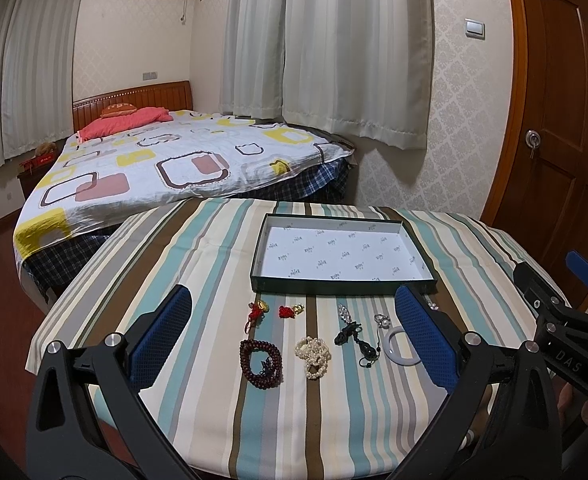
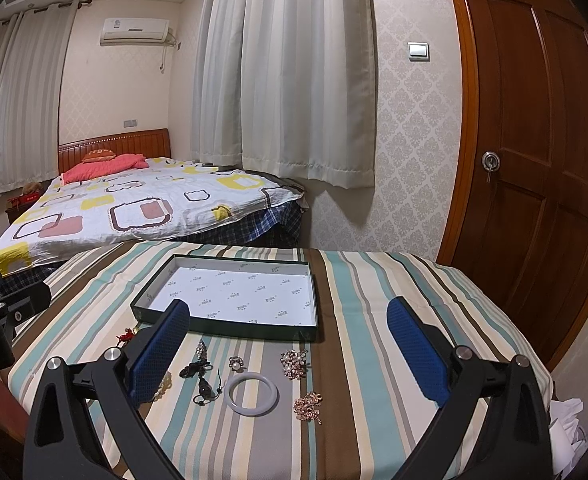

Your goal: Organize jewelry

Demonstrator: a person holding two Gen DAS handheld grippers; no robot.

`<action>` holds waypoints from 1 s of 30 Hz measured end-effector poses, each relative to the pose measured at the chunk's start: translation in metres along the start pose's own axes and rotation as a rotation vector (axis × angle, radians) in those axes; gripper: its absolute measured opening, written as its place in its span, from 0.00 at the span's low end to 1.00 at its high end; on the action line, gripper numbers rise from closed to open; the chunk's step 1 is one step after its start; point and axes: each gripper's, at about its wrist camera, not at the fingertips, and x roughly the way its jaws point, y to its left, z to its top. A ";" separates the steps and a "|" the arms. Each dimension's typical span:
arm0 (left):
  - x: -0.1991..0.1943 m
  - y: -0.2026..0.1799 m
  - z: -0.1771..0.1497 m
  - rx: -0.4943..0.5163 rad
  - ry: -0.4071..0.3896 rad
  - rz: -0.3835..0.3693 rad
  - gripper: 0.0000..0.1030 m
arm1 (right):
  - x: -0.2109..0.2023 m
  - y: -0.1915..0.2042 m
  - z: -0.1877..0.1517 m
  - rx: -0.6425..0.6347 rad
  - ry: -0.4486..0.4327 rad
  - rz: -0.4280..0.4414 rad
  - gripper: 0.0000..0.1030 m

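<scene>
A: Item one, nearest the lens: left gripper (image 1: 294,340), fingers (image 1: 162,332) spread wide, nothing held, hovering over the near part of the desk (image 1: 166,256). Right gripper (image 2: 294,356), the same: wide apart, empty.

B: Stock on the striped cloth?

A: Left to right, loose, in front of the tray:
- dark red bead bracelet (image 1: 261,363), coiled
- two red-tassel charms with gold pieces (image 1: 278,311)
- pearl strand (image 1: 313,356), heaped
- black cord pendant (image 2: 200,380) with a silver piece above it
- small ring (image 2: 236,363)
- white bangle (image 2: 251,394), lying flat
- two rose-gold clusters (image 2: 299,380), one nearer the tray, one nearer the camera; exact kind too small to tell.

B: Receptacle?

A: Shallow dark-sided tray (image 2: 254,330), paper-lined, just behind the jewelry. Nothing lies in it.

B: Step in hand?

A: By my reading, the very start: no piece is grasped or stowed. Both tools are poised to choose a first item.

B: Requirements for the next move?

A: Lower one gripper onto a single piece, close on it, carry it over the near wall of the tray. The bangle sits between the right fingers, so it looks the easiest pick. The strands and cord are limp; they probably need a pinch at the bunched middle so they do not trail or snag a neighbour.
</scene>
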 end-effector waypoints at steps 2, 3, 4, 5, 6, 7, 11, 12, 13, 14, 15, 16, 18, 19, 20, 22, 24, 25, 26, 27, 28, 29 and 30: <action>0.000 0.000 0.000 0.001 0.000 0.001 0.96 | 0.000 0.000 0.000 0.000 0.001 0.001 0.94; 0.000 0.000 0.000 0.000 0.001 0.000 0.96 | 0.000 0.000 0.000 0.000 0.002 0.001 0.94; 0.000 0.000 0.000 0.000 0.002 -0.001 0.96 | 0.000 0.001 0.000 0.000 0.001 0.000 0.94; 0.000 0.000 -0.001 -0.001 0.002 -0.001 0.96 | 0.000 0.001 0.000 -0.001 0.001 0.000 0.94; -0.001 -0.001 -0.001 -0.001 0.003 -0.001 0.96 | 0.000 0.001 0.000 -0.001 0.001 0.000 0.94; -0.001 -0.001 -0.002 -0.001 0.002 0.000 0.96 | 0.000 0.001 -0.001 0.000 0.000 0.000 0.94; -0.001 -0.001 -0.001 -0.001 0.003 -0.001 0.96 | 0.000 0.001 -0.001 -0.003 0.000 0.000 0.94; -0.001 -0.001 -0.001 -0.001 0.004 -0.001 0.96 | 0.000 0.001 -0.001 -0.002 0.000 0.000 0.94; -0.001 -0.001 -0.001 0.000 0.004 -0.002 0.96 | 0.000 0.002 0.000 -0.003 0.001 0.001 0.94; 0.000 -0.001 -0.002 0.000 0.005 -0.001 0.96 | -0.001 0.002 -0.001 -0.005 0.001 0.002 0.94; 0.001 -0.002 -0.004 0.000 0.008 -0.002 0.96 | -0.001 0.002 -0.001 -0.005 0.002 0.001 0.94; 0.002 -0.002 -0.006 -0.001 0.012 -0.004 0.96 | 0.000 0.002 -0.001 -0.004 0.003 0.001 0.94; 0.005 -0.001 -0.007 -0.003 0.019 -0.005 0.96 | 0.001 0.003 -0.002 -0.001 0.008 0.005 0.94; 0.006 -0.001 -0.008 -0.005 0.025 -0.005 0.96 | 0.003 0.003 -0.003 0.000 0.012 0.007 0.94; 0.008 -0.001 -0.008 -0.007 0.029 -0.006 0.96 | 0.004 0.003 -0.004 0.000 0.014 0.008 0.94; 0.013 0.001 -0.010 -0.010 0.044 -0.008 0.96 | 0.009 0.001 -0.006 0.001 0.022 0.011 0.94; 0.018 0.003 -0.013 -0.014 0.059 -0.010 0.96 | 0.015 -0.001 -0.009 0.008 0.032 0.019 0.94; 0.022 0.004 -0.014 -0.017 0.067 -0.013 0.96 | 0.017 -0.002 -0.011 0.011 0.036 0.022 0.94; 0.025 0.006 -0.016 -0.020 0.074 -0.014 0.96 | 0.020 -0.002 -0.013 0.014 0.040 0.024 0.94; 0.028 0.009 -0.017 -0.023 0.079 -0.015 0.96 | 0.024 -0.004 -0.016 0.016 0.045 0.028 0.94; 0.033 0.011 -0.019 -0.027 0.087 -0.015 0.96 | 0.028 -0.005 -0.019 0.019 0.051 0.032 0.94; 0.037 0.013 -0.020 -0.031 0.095 -0.012 0.96 | 0.033 -0.005 -0.022 0.022 0.058 0.037 0.94; 0.042 0.016 -0.023 -0.037 0.106 -0.009 0.96 | 0.037 -0.006 -0.026 0.026 0.065 0.041 0.94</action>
